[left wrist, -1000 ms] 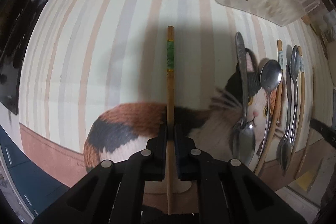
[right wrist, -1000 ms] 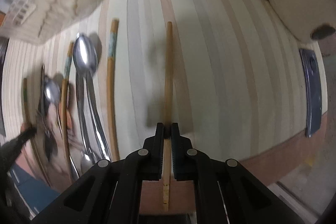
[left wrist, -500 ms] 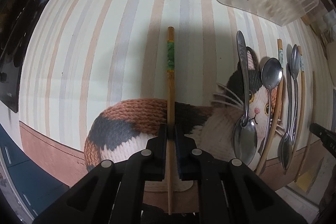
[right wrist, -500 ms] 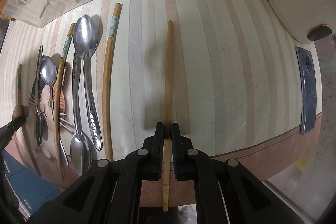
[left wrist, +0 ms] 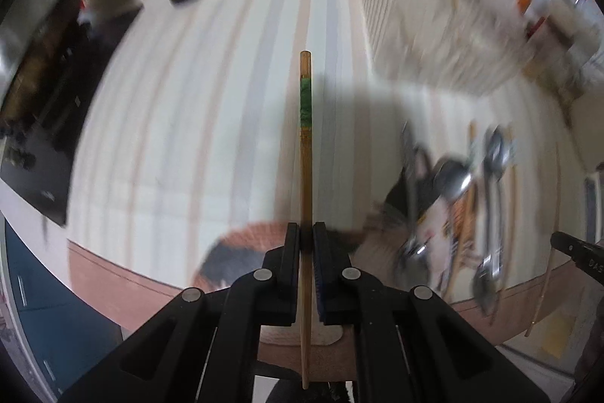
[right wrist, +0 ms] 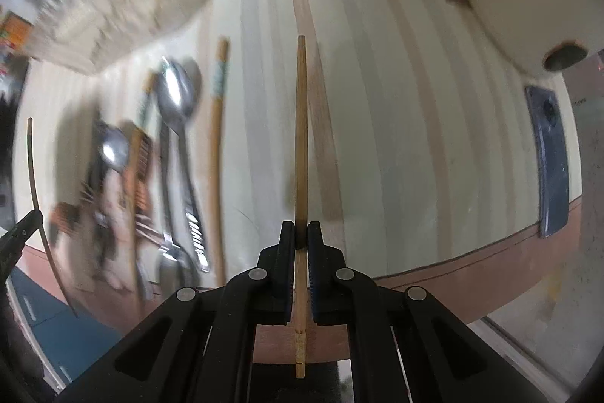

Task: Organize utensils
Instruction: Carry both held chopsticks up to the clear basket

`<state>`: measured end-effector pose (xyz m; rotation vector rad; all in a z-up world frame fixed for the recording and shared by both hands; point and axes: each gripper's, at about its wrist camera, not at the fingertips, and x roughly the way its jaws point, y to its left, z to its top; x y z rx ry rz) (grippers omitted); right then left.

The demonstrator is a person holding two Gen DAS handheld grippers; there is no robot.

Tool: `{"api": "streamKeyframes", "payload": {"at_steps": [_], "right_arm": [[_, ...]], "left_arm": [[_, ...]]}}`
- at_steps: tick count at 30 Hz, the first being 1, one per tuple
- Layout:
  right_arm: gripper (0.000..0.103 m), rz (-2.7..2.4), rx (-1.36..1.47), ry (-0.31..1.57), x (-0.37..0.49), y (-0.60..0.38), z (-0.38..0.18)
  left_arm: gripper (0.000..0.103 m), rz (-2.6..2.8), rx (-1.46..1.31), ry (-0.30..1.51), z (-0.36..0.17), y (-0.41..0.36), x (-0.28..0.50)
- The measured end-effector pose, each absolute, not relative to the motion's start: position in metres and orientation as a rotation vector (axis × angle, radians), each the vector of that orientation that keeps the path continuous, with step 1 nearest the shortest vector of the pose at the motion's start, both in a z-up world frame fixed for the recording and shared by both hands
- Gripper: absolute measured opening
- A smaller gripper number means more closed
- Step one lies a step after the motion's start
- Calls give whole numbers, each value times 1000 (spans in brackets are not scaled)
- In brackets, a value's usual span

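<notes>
Carrying chopsticks: left gripper [left wrist: 306,233] jaws clamp green-banded chopstick [left wrist: 305,146], right gripper [right wrist: 301,233] jaws clamp plain chopstick [right wrist: 301,138]; next, probably drop into clear organizer [left wrist: 434,25] at table's far edge.

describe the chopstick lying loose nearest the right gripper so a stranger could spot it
Start at the striped tablecloth and the row of utensils lying left of the right gripper. The loose chopstick is the row's rightmost piece, just right of the big spoon. A pale blue-green band near its far end marks it out from the plain chopstick that the gripper holds.
</notes>
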<state>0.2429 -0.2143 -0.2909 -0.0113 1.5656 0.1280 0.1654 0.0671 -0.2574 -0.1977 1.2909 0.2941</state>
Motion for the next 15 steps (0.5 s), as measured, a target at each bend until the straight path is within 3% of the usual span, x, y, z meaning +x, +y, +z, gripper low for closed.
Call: {"api": "streamKeyframes", "payload": {"at_steps": [8, 15], "right_arm": [[6, 244, 93, 1392, 292, -201, -200], [6, 389, 174, 1318, 359, -165, -147]], "left_arm": [[4, 215, -228, 1081, -146, 61, 185], [4, 98, -334, 1011, -88, 65, 245]]}}
